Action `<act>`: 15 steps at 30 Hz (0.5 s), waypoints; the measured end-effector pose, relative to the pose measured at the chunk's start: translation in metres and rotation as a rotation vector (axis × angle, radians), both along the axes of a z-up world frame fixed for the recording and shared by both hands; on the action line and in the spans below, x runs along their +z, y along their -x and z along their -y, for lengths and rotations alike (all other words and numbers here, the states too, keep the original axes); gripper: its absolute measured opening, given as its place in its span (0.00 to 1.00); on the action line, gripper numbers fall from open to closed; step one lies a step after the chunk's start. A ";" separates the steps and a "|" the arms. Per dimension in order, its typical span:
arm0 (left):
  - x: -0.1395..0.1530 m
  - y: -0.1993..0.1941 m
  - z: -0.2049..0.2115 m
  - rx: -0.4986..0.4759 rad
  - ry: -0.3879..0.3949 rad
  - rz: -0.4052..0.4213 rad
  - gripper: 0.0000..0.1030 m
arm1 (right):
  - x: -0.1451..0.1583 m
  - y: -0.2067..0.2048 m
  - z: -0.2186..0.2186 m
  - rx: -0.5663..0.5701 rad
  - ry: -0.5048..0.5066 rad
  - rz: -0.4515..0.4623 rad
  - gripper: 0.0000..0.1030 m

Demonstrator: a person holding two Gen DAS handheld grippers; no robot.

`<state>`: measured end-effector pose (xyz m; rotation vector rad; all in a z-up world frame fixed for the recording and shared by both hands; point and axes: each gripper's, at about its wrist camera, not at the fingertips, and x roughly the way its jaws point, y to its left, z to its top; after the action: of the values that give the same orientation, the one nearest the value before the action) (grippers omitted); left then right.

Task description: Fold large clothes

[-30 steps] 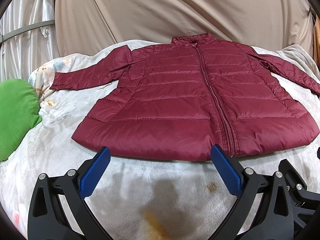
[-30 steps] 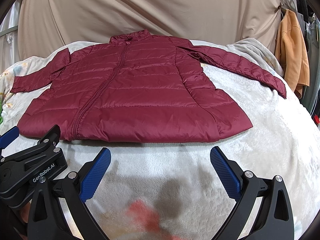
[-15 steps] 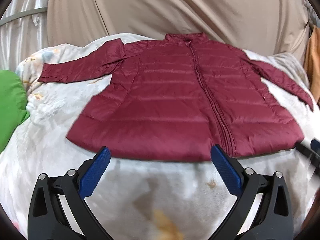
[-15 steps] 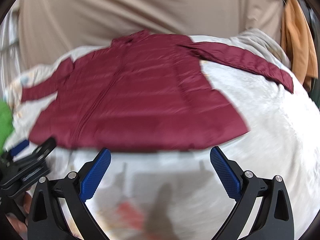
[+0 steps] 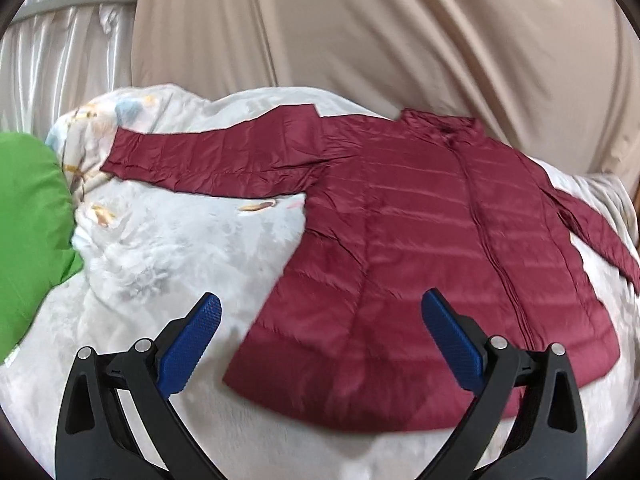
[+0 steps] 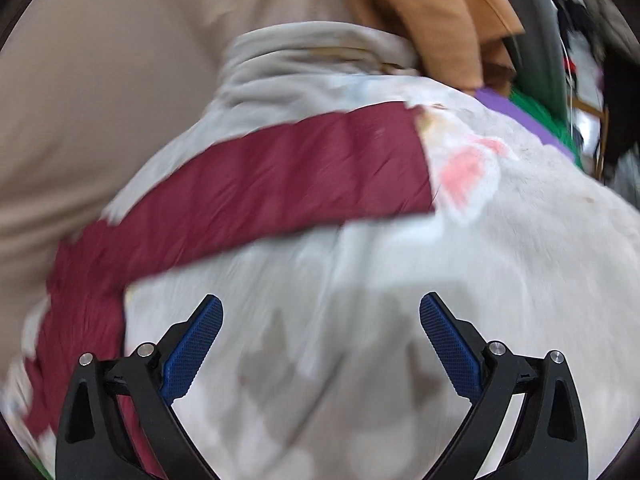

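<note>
A dark red quilted jacket [image 5: 420, 248] lies flat, zipped, front up on a white fleece blanket [image 5: 168, 248], both sleeves spread outward. My left gripper [image 5: 320, 344] is open and empty, hovering over the jacket's lower left hem. Its left sleeve [image 5: 208, 160] reaches toward the far left. In the right wrist view only the jacket's right sleeve [image 6: 280, 176] shows, blurred, with its cuff toward the right. My right gripper [image 6: 320, 344] is open and empty above bare blanket [image 6: 520, 260], short of that sleeve.
A green cushion [image 5: 28, 240] lies at the blanket's left edge. Beige drapes [image 5: 380, 40] hang behind. An orange garment [image 6: 440, 12] hangs at the back right, with purple and green cloth [image 6: 528, 112] by the blanket's right edge.
Both grippers have swung outward: the left toward the jacket's left side and sleeve, the right toward the right sleeve. Both stay open. The jacket has not moved.
</note>
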<state>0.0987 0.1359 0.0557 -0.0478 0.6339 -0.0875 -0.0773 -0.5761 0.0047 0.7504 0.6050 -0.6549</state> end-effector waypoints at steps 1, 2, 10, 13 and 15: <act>-0.001 -0.007 -0.002 0.004 0.012 -0.011 0.95 | -0.004 -0.002 0.013 -0.025 -0.030 0.028 0.92; -0.001 -0.015 -0.005 0.006 0.027 -0.024 0.95 | -0.008 -0.004 0.025 -0.044 -0.062 0.056 0.92; -0.010 -0.072 -0.016 0.035 0.113 -0.090 0.95 | -0.019 -0.044 0.076 -0.164 -0.185 0.146 0.13; -0.009 -0.087 -0.012 0.029 0.101 -0.089 0.94 | 0.010 -0.082 0.065 -0.108 -0.139 0.180 0.06; -0.006 -0.093 -0.007 0.022 0.083 -0.074 0.93 | 0.055 -0.120 0.032 -0.008 -0.008 0.202 0.05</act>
<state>0.1916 0.1431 0.0499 -0.1385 0.7029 -0.0910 0.0428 -0.6080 0.0599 0.8156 0.4205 -0.5760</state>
